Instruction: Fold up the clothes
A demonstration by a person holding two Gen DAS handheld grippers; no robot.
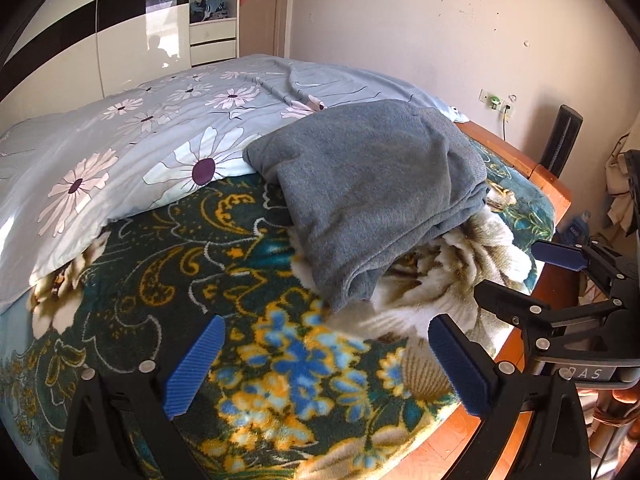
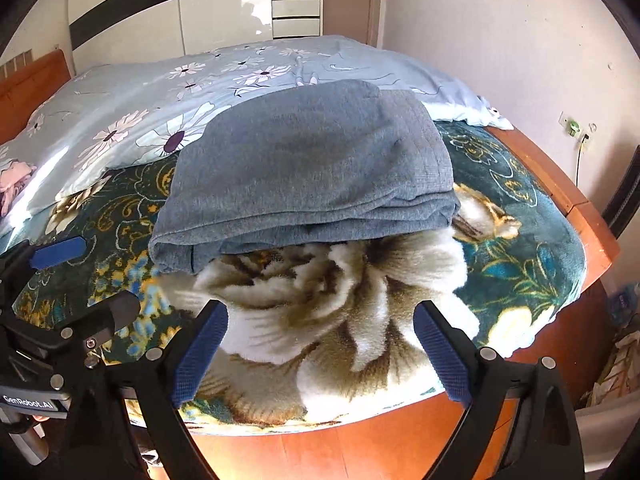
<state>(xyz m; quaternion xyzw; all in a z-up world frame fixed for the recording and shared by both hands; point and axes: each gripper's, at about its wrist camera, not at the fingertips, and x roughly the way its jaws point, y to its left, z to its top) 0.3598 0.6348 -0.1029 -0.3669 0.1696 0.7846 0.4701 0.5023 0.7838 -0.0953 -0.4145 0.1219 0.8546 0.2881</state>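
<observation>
A grey garment point(image 1: 372, 196) lies folded in several layers on the patterned fleece blanket point(image 1: 192, 280), its far edge resting on the floral duvet. It also shows in the right wrist view point(image 2: 308, 168). My left gripper point(image 1: 324, 364) is open and empty, hovering over the blanket short of the garment's near corner. My right gripper point(image 2: 320, 352) is open and empty, over the blanket's cream flower just in front of the garment's folded edge. The right gripper also shows at the right edge of the left wrist view point(image 1: 528, 276), and the left gripper at the left edge of the right wrist view point(image 2: 100, 276).
A pale blue floral duvet point(image 1: 132, 140) covers the far half of the bed. The orange wooden bed frame point(image 2: 360, 440) runs along the near and right edges. A wardrobe point(image 1: 100, 40) and shelves point(image 1: 212, 8) stand behind. A wall socket point(image 1: 496, 100) sits at right.
</observation>
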